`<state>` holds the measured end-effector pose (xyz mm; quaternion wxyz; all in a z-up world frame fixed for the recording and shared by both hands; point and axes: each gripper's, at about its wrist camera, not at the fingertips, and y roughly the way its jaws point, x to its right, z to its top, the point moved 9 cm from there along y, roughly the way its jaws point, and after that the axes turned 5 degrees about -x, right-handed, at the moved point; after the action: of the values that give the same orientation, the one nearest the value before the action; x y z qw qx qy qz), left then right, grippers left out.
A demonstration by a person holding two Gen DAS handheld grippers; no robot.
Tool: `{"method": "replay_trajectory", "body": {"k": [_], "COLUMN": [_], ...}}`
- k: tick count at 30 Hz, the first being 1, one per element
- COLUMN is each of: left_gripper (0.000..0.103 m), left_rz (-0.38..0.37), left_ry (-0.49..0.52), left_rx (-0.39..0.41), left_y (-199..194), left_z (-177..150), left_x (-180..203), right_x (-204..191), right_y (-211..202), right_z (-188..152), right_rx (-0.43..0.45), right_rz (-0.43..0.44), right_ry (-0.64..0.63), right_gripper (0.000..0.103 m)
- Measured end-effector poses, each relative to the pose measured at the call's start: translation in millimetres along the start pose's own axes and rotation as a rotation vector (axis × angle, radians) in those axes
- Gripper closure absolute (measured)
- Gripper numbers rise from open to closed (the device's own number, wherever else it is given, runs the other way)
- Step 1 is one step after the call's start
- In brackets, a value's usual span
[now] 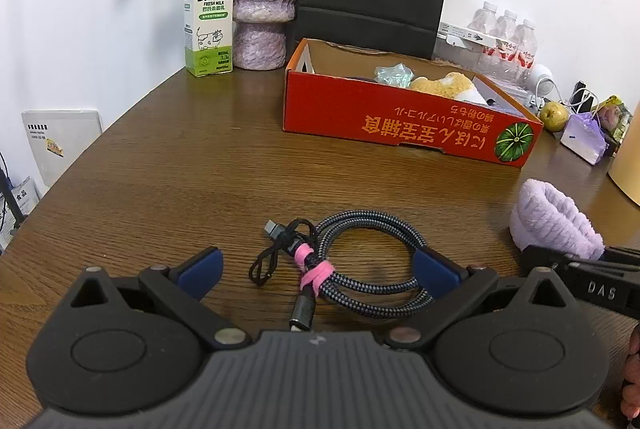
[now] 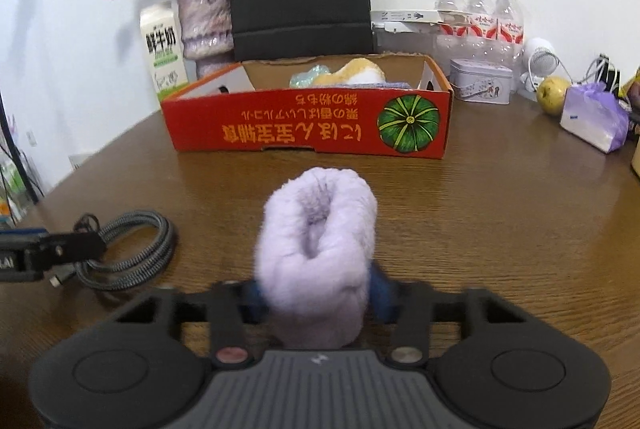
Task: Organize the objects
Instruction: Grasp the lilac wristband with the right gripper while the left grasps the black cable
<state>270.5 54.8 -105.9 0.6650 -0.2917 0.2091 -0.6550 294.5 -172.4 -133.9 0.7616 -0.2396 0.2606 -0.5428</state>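
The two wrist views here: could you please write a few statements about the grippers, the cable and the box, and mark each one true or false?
1. The left gripper is open around the coiled cable. True.
2. The right gripper is empty. False: it is shut on the purple fluffy roll.
3. The red box already holds some items. True.
4. The cable is tied with a green band. False: the band is pink.
5. The milk carton lies inside the box. False: it stands beside the vase.
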Motion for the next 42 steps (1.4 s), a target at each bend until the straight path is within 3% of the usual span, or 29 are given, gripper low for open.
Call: {"method": "replay_trajectory", "body": {"k": [5, 11, 28, 36, 42], "left_gripper": [0.000, 0.000, 0.000, 0.000, 0.000], "left_rz": [-0.004, -0.003, -0.068, -0.033, 0.069], "left_ry": [0.003, 0.004, 0.047, 0.044, 0.097], "left_rx": [0.002, -0.008, -0.139, -0.209, -0.229], "left_y": [-0.5, 2.6, 20.2, 37.0, 49.6], "left_z": [-0.5, -1.6, -5.5, -0.4, 2.5], "left_x": [1.2, 1.8, 32.8, 47.1, 56.4], "right_x": [-1.4, -2.0, 18.1, 27.6, 30.9], "right_y": [-2.9, -15.7, -40.3, -44.9, -46.2], "right_z": [1.9, 8.1, 17.0, 16.0, 14.5], "right_rx": [0.025, 0.104, 0.196, 0.200, 0.195], "right_rz": [0.005, -0.050, -0.041, -0.031, -0.024], "right_ry": [-0.004, -0.059, -0.056, -0.064, -0.071], "right_gripper": [0.078, 0.078, 0.078, 0.078, 0.078]}}
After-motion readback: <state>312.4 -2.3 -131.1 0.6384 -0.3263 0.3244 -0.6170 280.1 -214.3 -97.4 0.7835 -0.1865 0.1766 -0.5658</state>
